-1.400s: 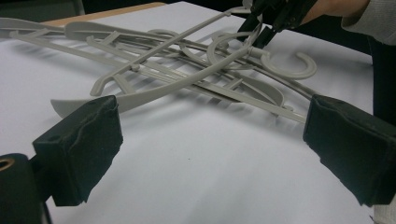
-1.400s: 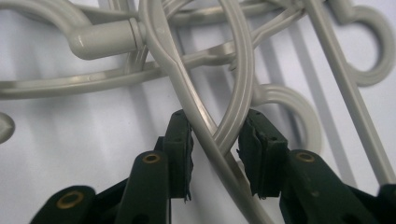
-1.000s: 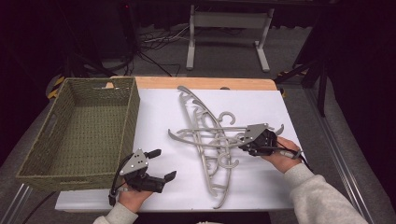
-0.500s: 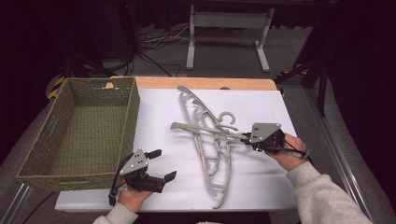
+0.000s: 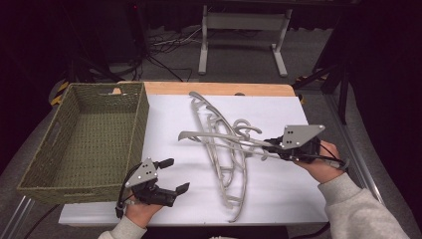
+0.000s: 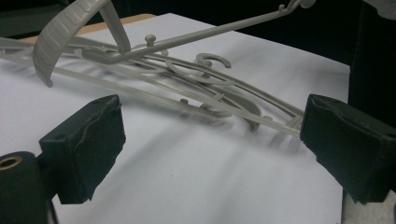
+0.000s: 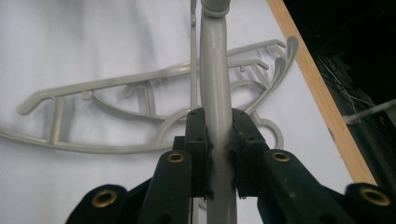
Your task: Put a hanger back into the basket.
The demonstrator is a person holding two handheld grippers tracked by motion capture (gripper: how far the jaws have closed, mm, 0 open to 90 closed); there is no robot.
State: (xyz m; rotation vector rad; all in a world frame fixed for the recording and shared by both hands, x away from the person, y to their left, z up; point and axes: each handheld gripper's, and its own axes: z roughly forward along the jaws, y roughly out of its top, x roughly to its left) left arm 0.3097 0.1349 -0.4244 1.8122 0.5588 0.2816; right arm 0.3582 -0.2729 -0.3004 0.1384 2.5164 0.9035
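the right gripper [image 5: 271, 147] is pinched on one end of a grey hanger [image 5: 219, 139], which hangs tilted over the white sheet [image 5: 298, 194] at mid-table, above two more hangers [image 5: 231, 184] lying crossed there; its jaws have just been closing on that end. the basket [image 5: 35, 169] at the left is empty, so by my reading nothing is packed yet and all three remain. the left gripper [image 5: 171, 175] rests spread and empty by the basket's near right corner, and the way left looks open apart from the basket's rim.
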